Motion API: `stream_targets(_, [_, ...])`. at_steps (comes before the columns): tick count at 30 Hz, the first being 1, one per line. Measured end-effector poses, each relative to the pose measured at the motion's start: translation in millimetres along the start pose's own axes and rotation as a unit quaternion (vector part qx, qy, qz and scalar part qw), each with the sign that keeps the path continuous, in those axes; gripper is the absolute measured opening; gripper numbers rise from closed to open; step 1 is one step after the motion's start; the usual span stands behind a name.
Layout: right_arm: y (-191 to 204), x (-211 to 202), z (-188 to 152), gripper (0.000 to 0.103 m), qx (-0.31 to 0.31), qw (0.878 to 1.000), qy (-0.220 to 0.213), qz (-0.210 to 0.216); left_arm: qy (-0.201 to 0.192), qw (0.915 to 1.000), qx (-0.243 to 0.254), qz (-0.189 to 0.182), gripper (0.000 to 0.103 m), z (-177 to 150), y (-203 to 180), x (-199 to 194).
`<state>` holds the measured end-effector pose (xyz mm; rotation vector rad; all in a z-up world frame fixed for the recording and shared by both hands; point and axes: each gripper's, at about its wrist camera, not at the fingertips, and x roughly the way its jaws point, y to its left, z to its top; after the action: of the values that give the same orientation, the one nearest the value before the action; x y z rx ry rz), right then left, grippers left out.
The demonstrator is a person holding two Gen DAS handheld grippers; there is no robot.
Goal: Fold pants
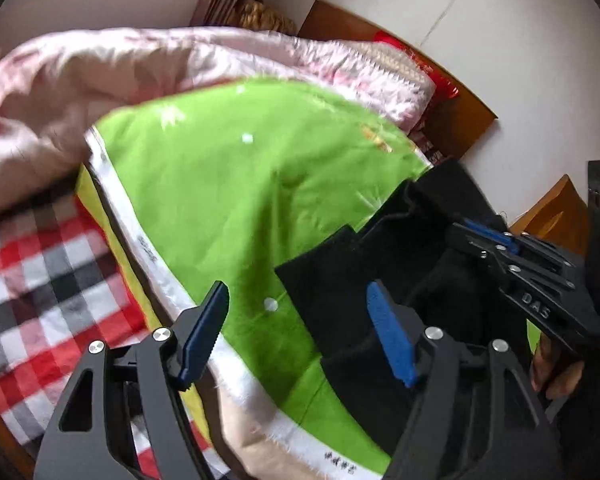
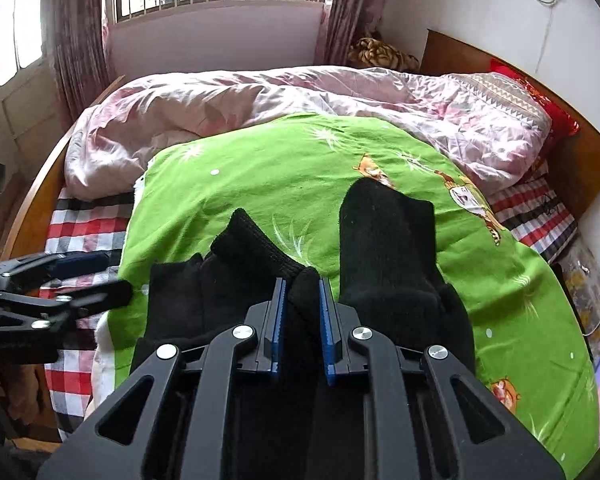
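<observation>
Black pants (image 2: 388, 248) lie bunched on a green sheet (image 2: 260, 184) on the bed. My right gripper (image 2: 302, 316) is shut on a fold of the pants, with black cloth pinched between its blue pads (image 2: 278, 320). In the left wrist view the pants (image 1: 348, 280) lie at the right on the green sheet (image 1: 228, 184). My left gripper (image 1: 300, 328) is open and empty, its right finger over the edge of the pants. The right gripper (image 1: 496, 244) shows there, clamped on the cloth. The left gripper also shows in the right wrist view (image 2: 80, 276), off the sheet's left edge.
A pink quilt (image 2: 260, 96) is heaped behind the green sheet. A red, white and black checked sheet (image 1: 32, 272) covers the mattress. The wooden headboard (image 2: 580, 152) and a red pillow (image 2: 540, 96) are at the right. A window and curtains stand behind the bed.
</observation>
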<state>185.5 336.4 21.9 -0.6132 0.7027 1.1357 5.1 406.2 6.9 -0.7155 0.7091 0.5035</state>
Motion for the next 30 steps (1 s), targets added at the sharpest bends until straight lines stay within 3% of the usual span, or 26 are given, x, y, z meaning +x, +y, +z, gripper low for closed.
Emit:
stream_targets(2, [-2, 3, 0, 0.016, 0.006, 1.000, 0.003, 0.005, 0.028, 0.9990, -0.017, -0.029, 0.074, -4, 2, 11])
stream_targets(6, [-7, 12, -3, 0.016, 0.015, 1.000, 0.014, 0.011, 0.044, 0.9983, -0.026, -0.026, 0.073, -14, 3, 29])
stream_targets(7, [-7, 15, -4, 0.016, 0.018, 1.000, 0.018, 0.012, 0.045, 0.9981, -0.035, -0.024, 0.065, -14, 6, 34])
stream_targets(8, [-7, 18, -4, 0.016, 0.021, 0.999, 0.020, 0.013, 0.042, 0.9981, -0.040, -0.020, 0.047, -14, 7, 36])
stream_targets(11, [-8, 25, -8, 0.016, 0.029, 0.999, 0.026, 0.014, 0.023, 0.9985, -0.048, -0.013, 0.010, -8, 12, 30])
stream_targets(12, [-8, 24, -9, 0.016, 0.030, 0.999, 0.024, 0.015, 0.015, 0.9988, -0.044, -0.013, 0.008, -8, 12, 24])
stream_targets(18, [-9, -16, -3, 0.016, 0.029, 0.999, -0.036, -0.005, -0.069, 0.9975, 0.015, -0.003, 0.004, -8, -15, -22])
stream_targets(20, [-12, -33, 0, 0.016, 0.030, 0.998, -0.057, -0.021, -0.105, 0.9935, 0.037, -0.021, 0.004, -5, -29, -43])
stream_targets(23, [-15, -40, 11, 0.016, 0.030, 0.996, -0.072, -0.034, -0.145, 0.9867, 0.073, -0.007, 0.004, -2, -53, -63])
stream_targets(26, [-11, -8, 18, 0.016, 0.019, 0.999, -0.034, -0.038, -0.126, 0.9901, 0.057, 0.022, 0.004, 4, -46, -45])
stream_targets(30, [1, 51, 6, 0.017, -0.007, 0.998, 0.047, -0.042, -0.052, 0.9968, 0.028, 0.054, 0.004, -2, -20, 5])
